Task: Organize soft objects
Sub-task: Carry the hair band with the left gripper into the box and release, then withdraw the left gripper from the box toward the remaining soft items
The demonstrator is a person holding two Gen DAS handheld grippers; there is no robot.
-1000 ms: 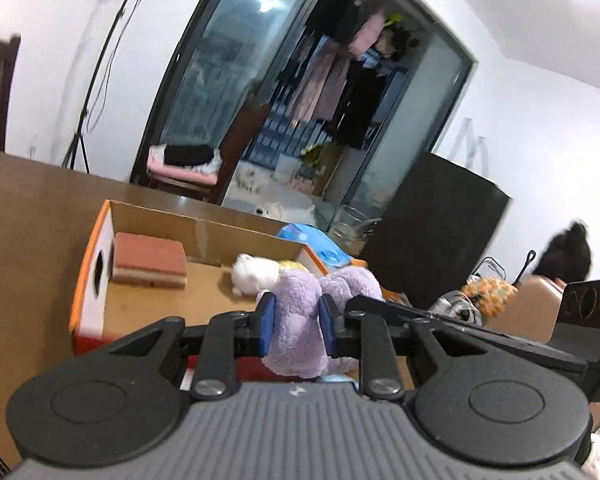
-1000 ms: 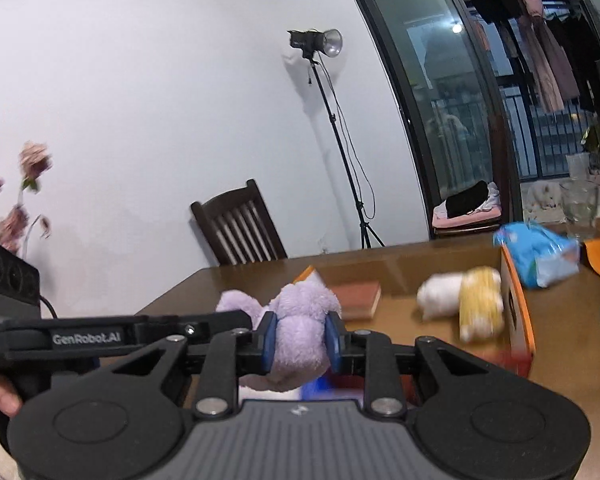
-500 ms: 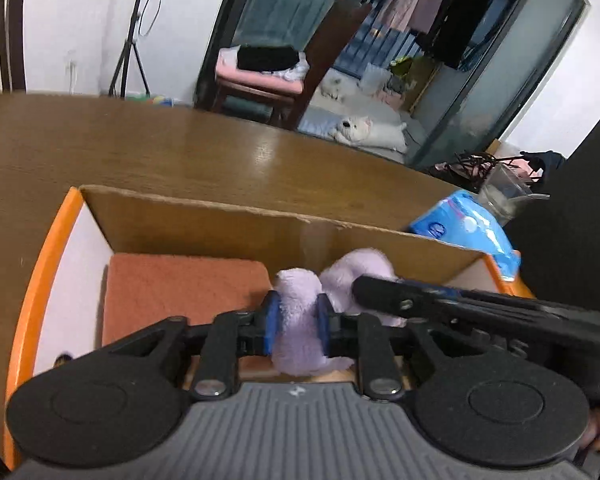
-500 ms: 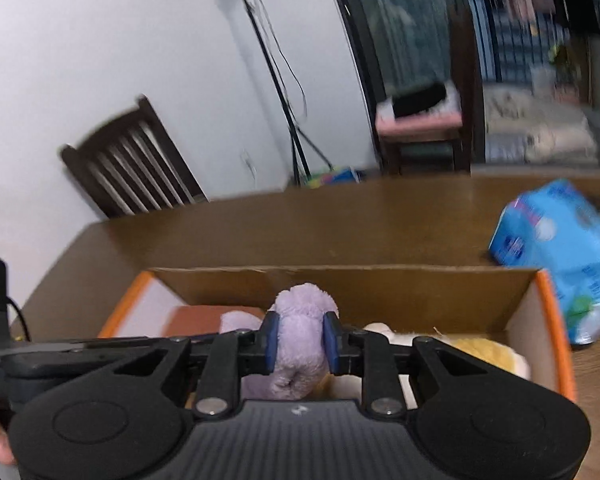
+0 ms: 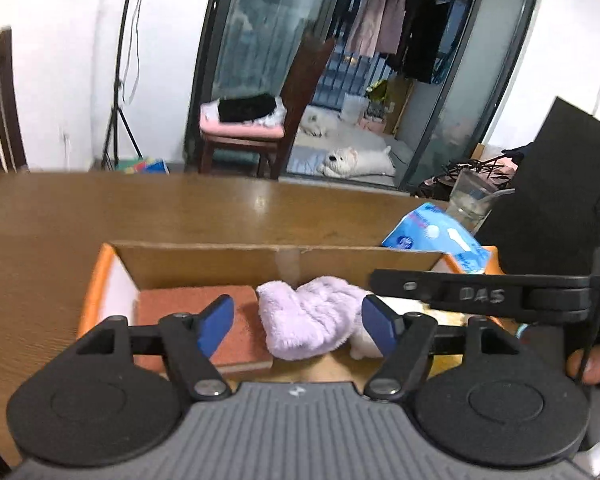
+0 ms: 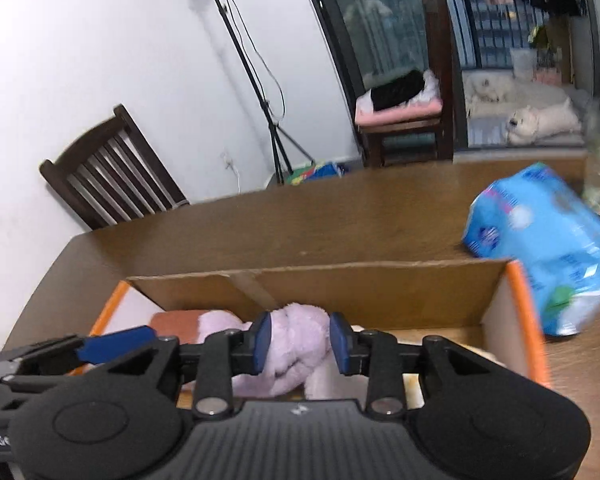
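- We see the purple plush (image 5: 306, 330) lying inside the box (image 5: 204, 264), near its middle, against the far wall.
- To its left in the box lies a reddish pad (image 5: 188, 304); to its right a white toy (image 5: 364, 346) and something yellow, mostly hidden.
- Our left gripper (image 5: 298, 326) has its jaws opening: both blue pads stand clear of the plush, which sits between them, let go.
- Our right gripper (image 6: 300, 342) is also opening; the plush sits between its pads, and we cannot tell whether they still touch the fur.
- The box stands on a wooden table (image 5: 140, 208).
- A blue packet (image 6: 548, 248) lies on the table just beside the box's right end.
- Beyond the table stands a chair (image 5: 256, 128) with folded clothes.
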